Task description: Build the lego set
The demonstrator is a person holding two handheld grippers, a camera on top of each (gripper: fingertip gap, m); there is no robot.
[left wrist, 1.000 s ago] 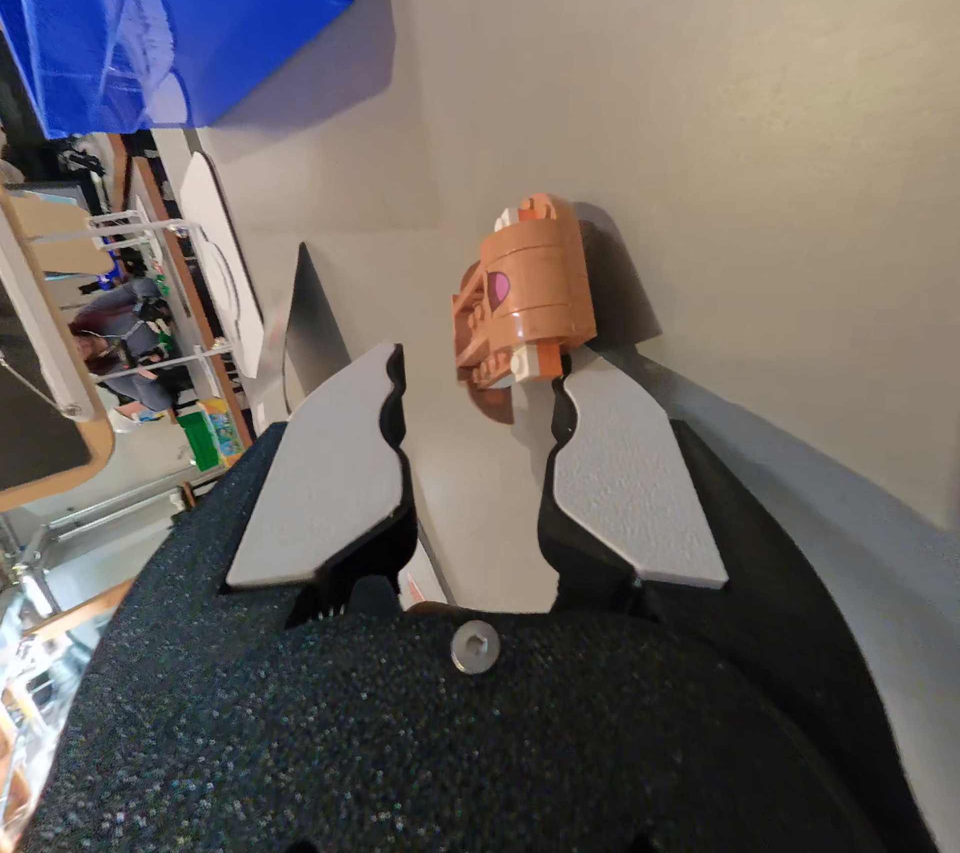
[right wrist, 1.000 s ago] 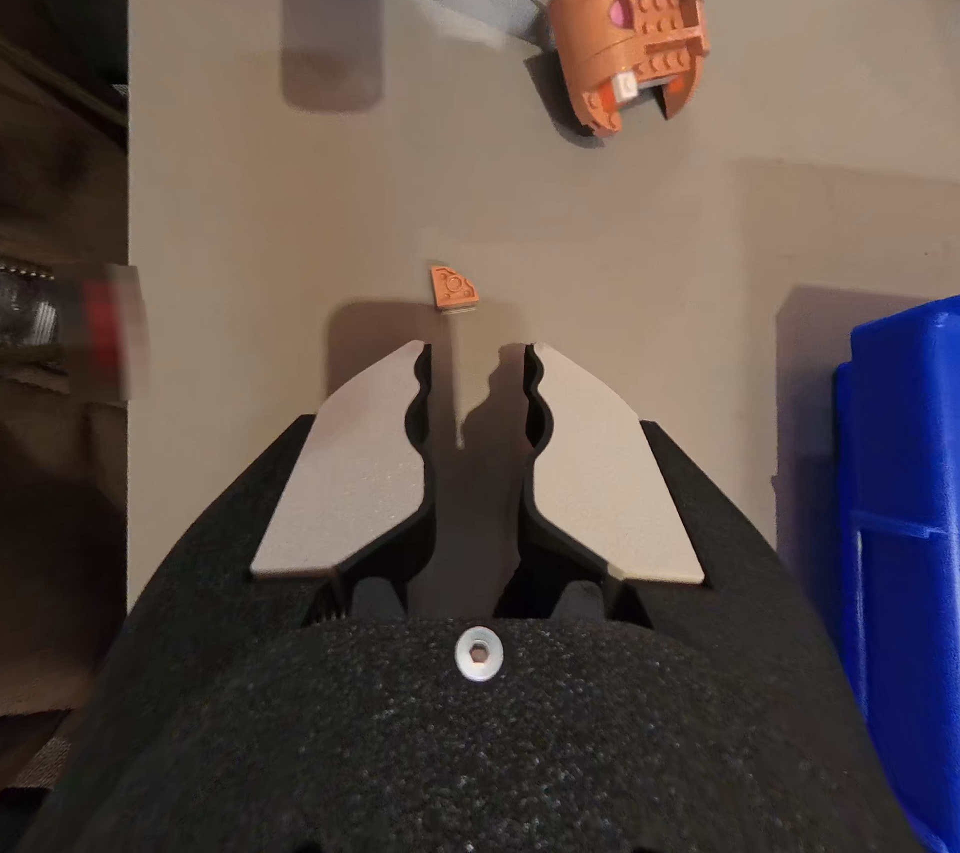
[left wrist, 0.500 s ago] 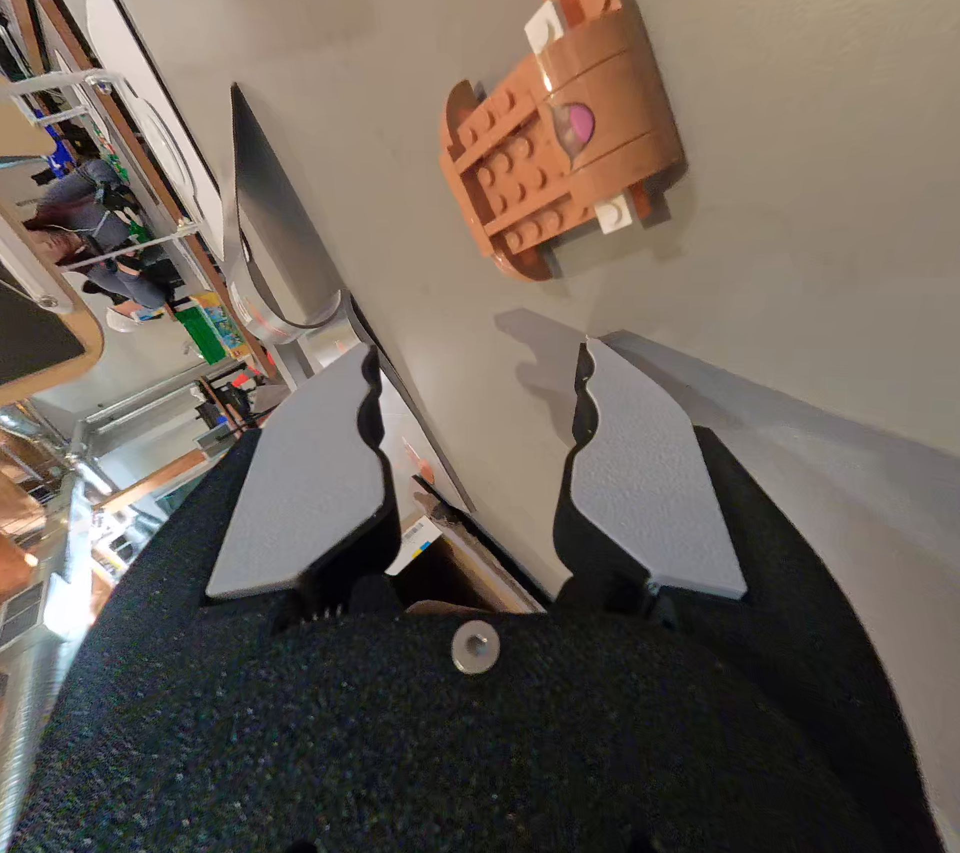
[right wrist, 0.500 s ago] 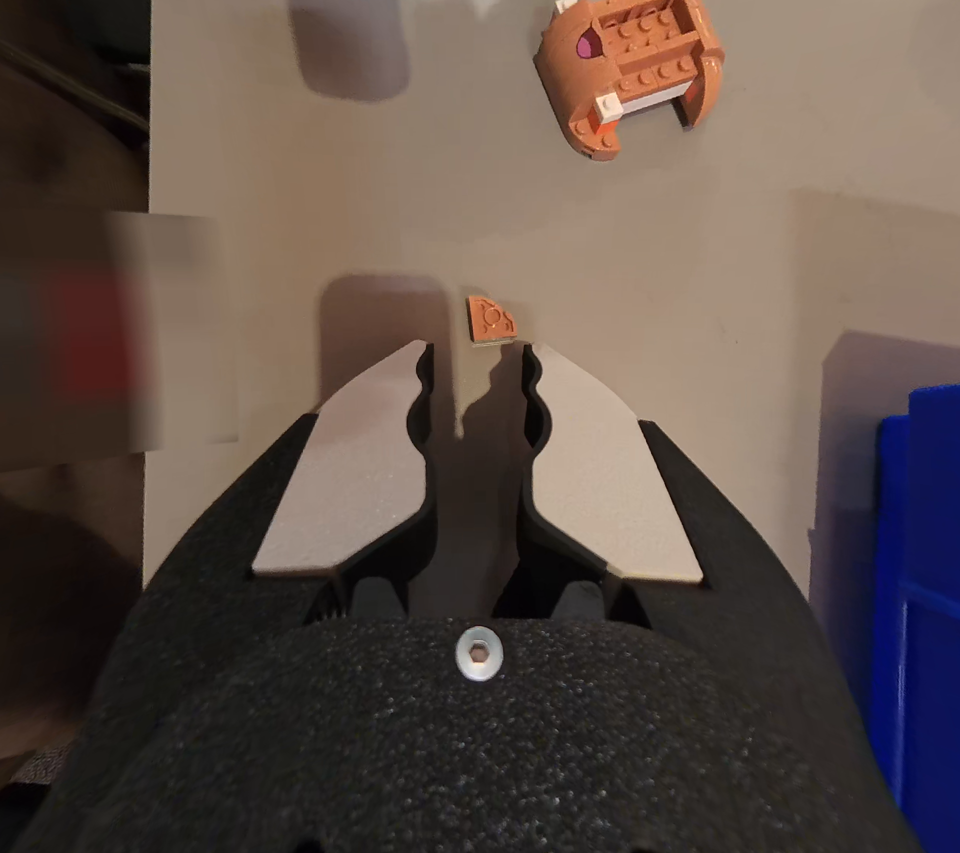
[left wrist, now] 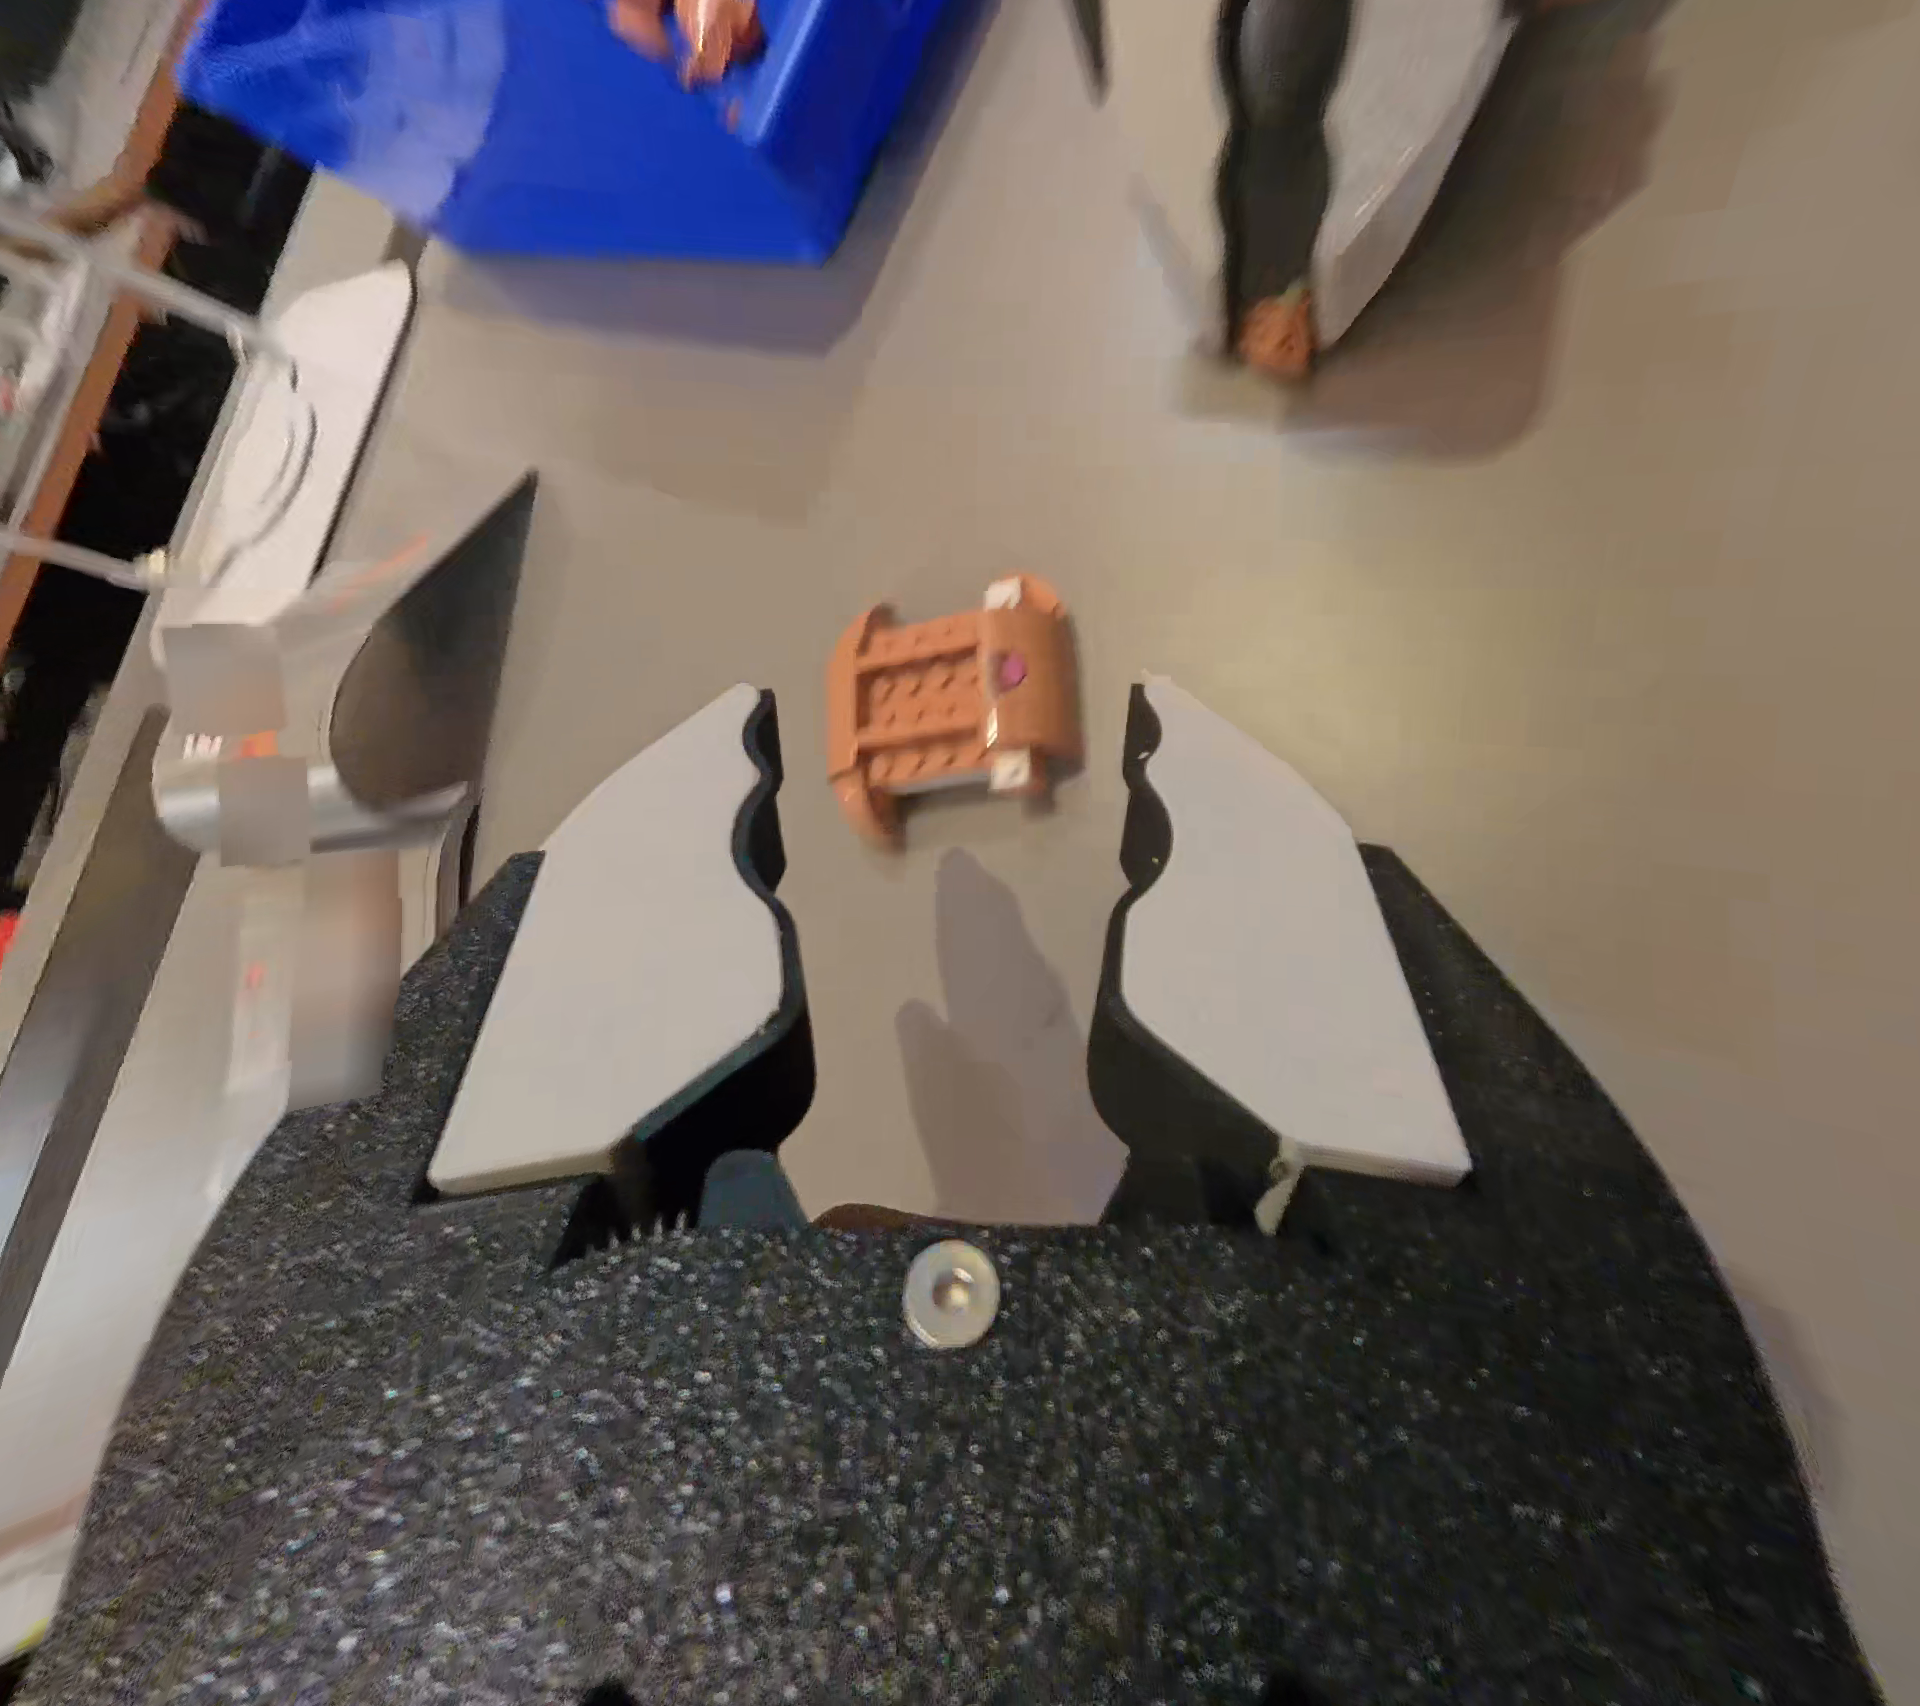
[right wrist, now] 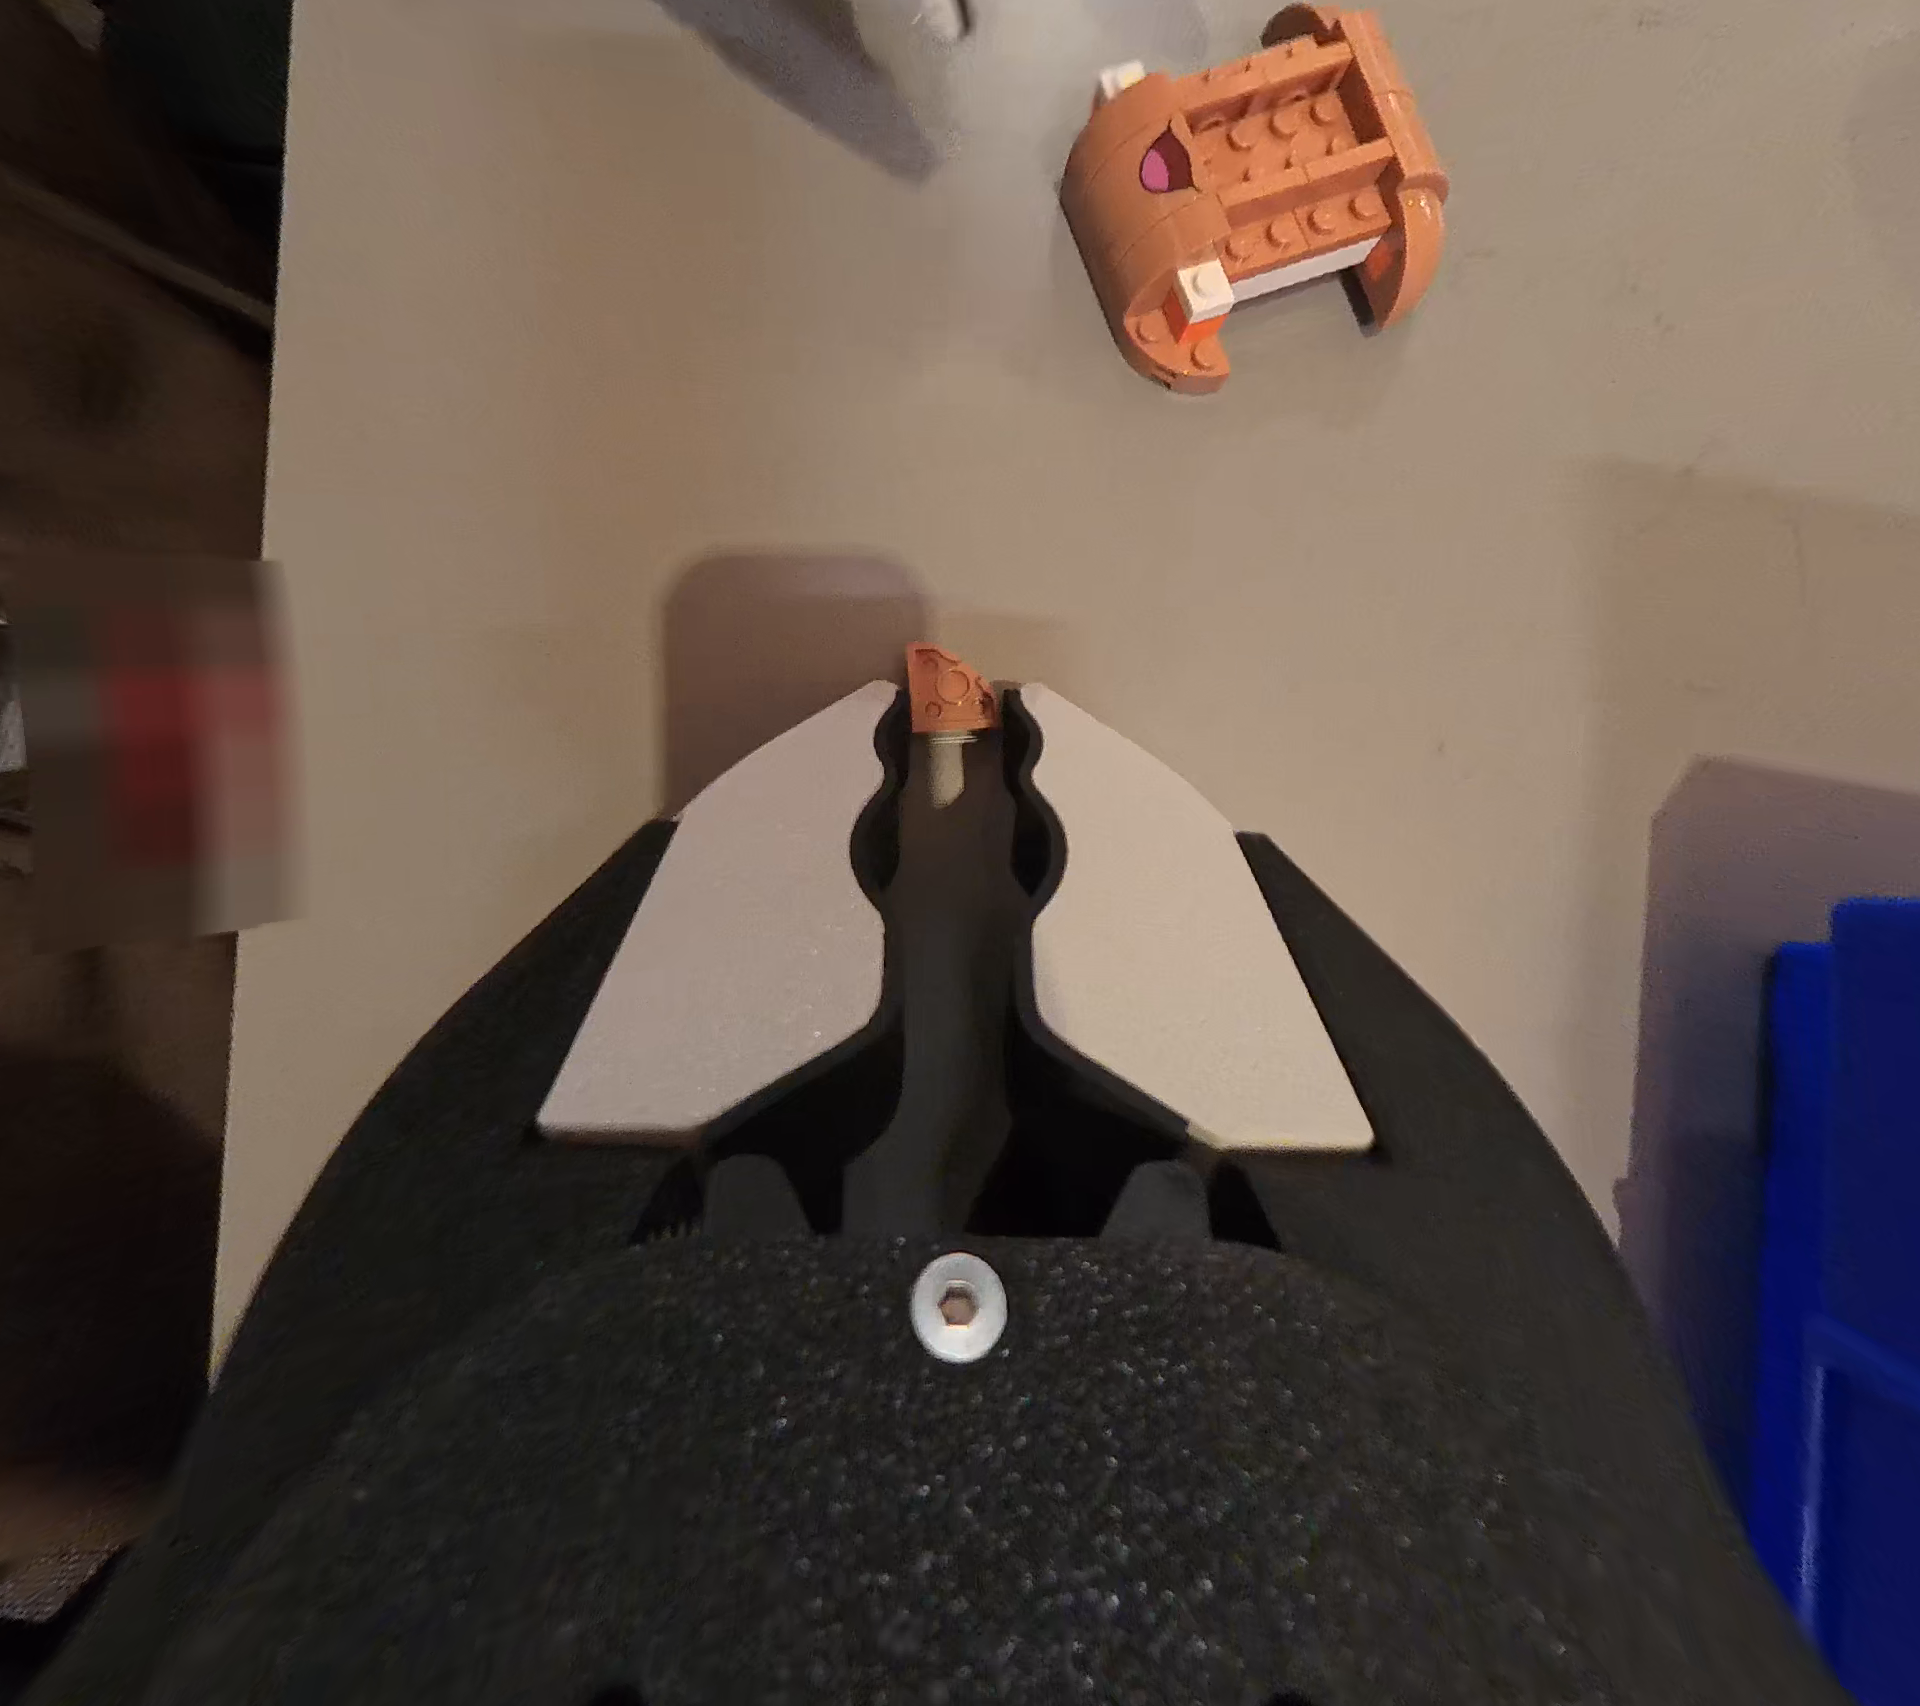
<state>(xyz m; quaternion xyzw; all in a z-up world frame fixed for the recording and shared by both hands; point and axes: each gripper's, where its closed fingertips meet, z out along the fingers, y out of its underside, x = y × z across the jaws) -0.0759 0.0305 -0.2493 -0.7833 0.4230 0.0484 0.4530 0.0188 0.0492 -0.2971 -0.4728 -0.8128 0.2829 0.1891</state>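
Note:
An orange-brown lego build [left wrist: 951,709] lies on the beige table, just past my left gripper [left wrist: 951,711], which is open and empty with its fingertips either side of the near end of the build. The build also shows in the right wrist view [right wrist: 1257,196] at the upper right. My right gripper [right wrist: 951,698] is shut on a small orange wedge plate [right wrist: 948,688] at its fingertips. It also shows in the left wrist view [left wrist: 1283,316], blurred, at the top right, with the plate [left wrist: 1276,335] at its tips.
A blue bin [left wrist: 582,25] with several loose orange pieces stands at the far left of the left view; its corner [right wrist: 1829,1241] shows at the right wrist view's lower right. A metal stand [left wrist: 312,721] sits left of the build. The table edge [right wrist: 275,513] runs down the left. One gripper's finger ends stand about 12 cm off the other's.
My right gripper closed on the small wedge plate, which had lain on the table. My left gripper drew back from the build, swung round to face it and opened wider.

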